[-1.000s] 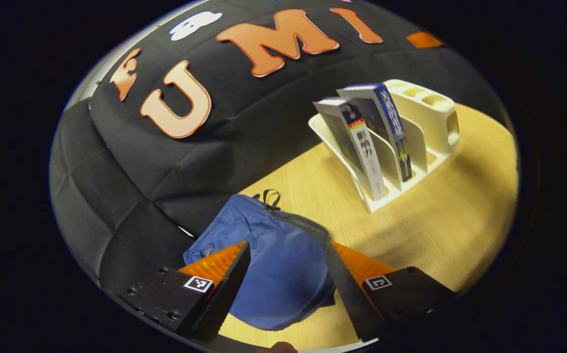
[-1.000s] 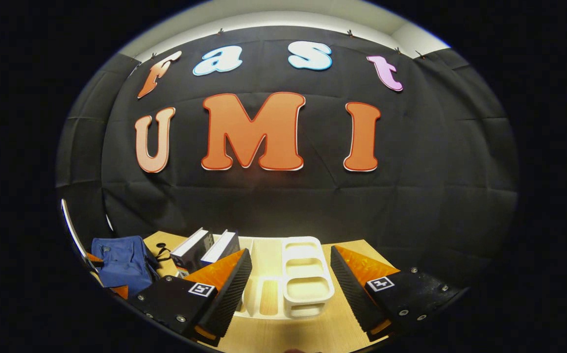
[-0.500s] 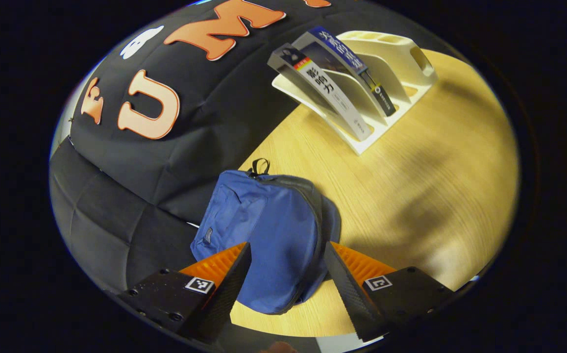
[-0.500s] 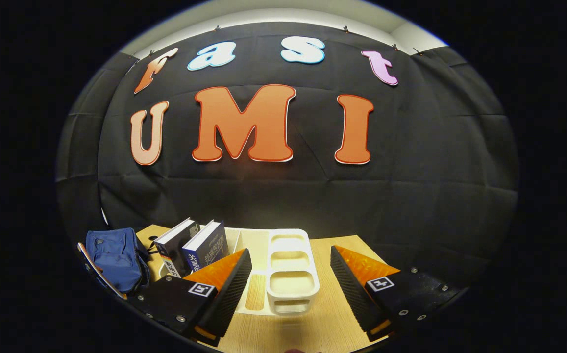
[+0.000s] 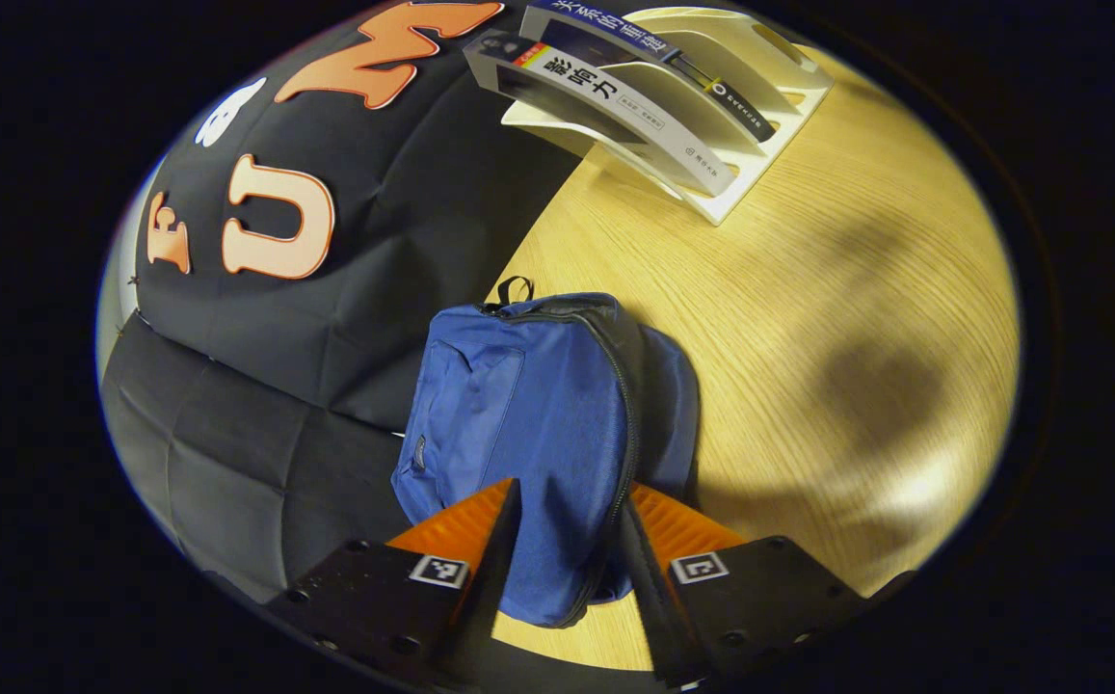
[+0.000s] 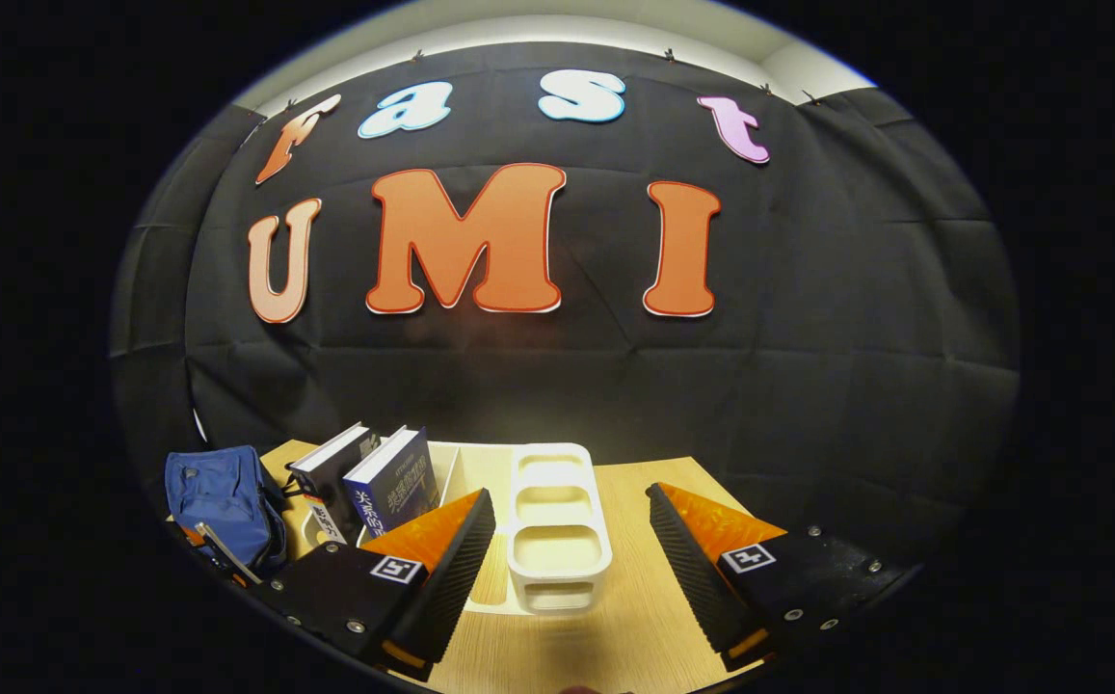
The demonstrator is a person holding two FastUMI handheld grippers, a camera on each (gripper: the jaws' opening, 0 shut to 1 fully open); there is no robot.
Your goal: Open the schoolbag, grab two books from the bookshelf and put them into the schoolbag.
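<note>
Opening step: the schoolbag [image 5: 538, 424] lies zipped on the table [image 5: 808, 318], left of the bookshelf [image 5: 740, 183]. The left gripper [image 5: 567, 554] straddles its lower edge, jaws parted. Next, locate the zipper pull. The right gripper [image 6: 567, 564] hovers released.

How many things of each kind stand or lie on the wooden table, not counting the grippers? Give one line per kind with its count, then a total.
Schoolbag: 1, blue, zip shut
Books: 2, one with a white spine, one with a dark blue spine, both leaning in the rack
Bookshelf: 1, white, with slots and compartments
Total: 4
</note>
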